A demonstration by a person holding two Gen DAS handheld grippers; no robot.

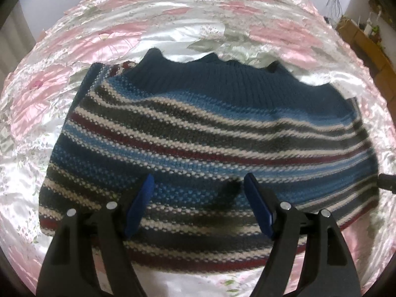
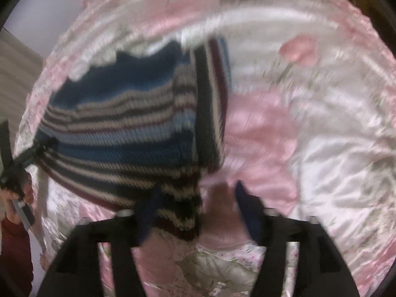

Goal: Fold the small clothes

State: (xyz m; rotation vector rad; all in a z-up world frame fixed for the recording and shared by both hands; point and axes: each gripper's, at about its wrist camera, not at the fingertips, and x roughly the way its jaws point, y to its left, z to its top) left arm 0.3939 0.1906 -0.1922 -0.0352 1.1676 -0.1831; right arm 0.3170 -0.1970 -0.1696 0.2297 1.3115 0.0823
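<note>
On the bed's pink floral satin cover (image 1: 118,37) lies a small striped knit sweater (image 1: 198,133), spread mostly flat with its dark ribbed hem band farthest from the left wrist camera. The left hand-held gripper (image 1: 198,185) hovers over the stripes, jaws apart and empty. The right hand-held gripper (image 2: 195,193) also looks spread and empty near the sweater's lower right corner, though blur makes that uncertain. The thick, soft knit should be light, floppy and stretchy, and the satin under it is likely slippery. Pinching doubled edges or corners seems safest.
</note>
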